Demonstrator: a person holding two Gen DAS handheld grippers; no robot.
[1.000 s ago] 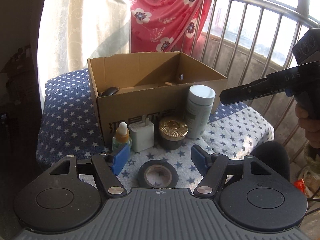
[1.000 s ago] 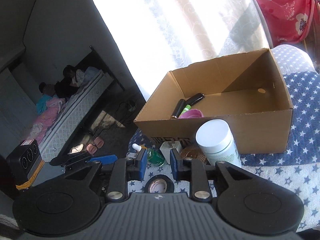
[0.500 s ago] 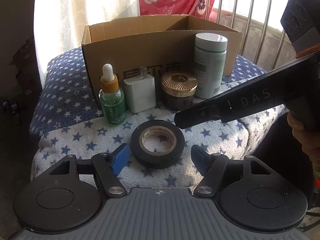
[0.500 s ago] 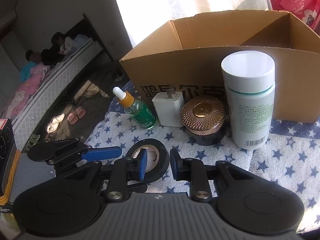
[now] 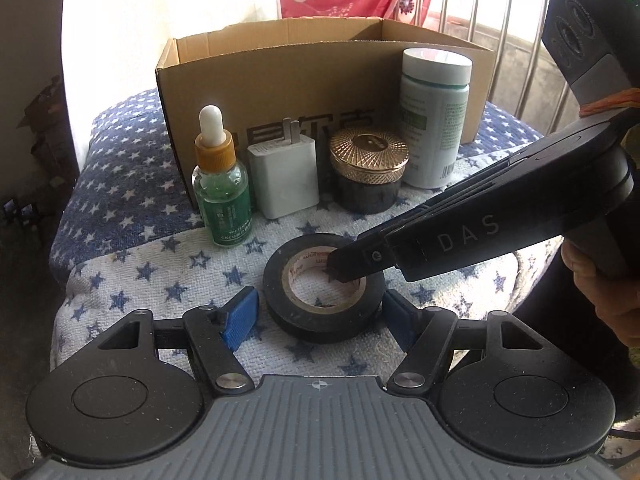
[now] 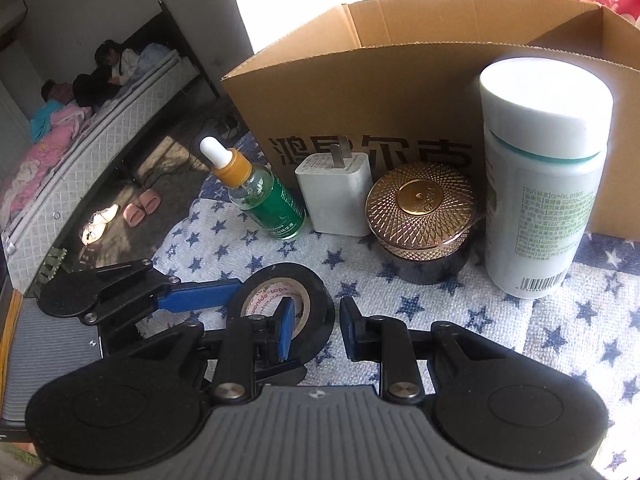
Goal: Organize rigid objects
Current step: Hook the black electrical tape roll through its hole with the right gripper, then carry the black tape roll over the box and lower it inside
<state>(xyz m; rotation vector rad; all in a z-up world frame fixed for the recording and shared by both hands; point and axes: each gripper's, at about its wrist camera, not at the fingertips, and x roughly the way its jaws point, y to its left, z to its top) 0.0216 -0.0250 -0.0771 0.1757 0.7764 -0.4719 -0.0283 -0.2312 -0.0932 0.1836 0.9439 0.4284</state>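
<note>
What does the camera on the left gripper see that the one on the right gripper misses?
Only the left wrist view shows the metal railing and the hand holding the right gripper.

Only the right wrist view shows the bed and slippers below.

Both show the tape roll, dropper bottle, white charger, gold-lidded jar, white bottle and cardboard box.
</note>
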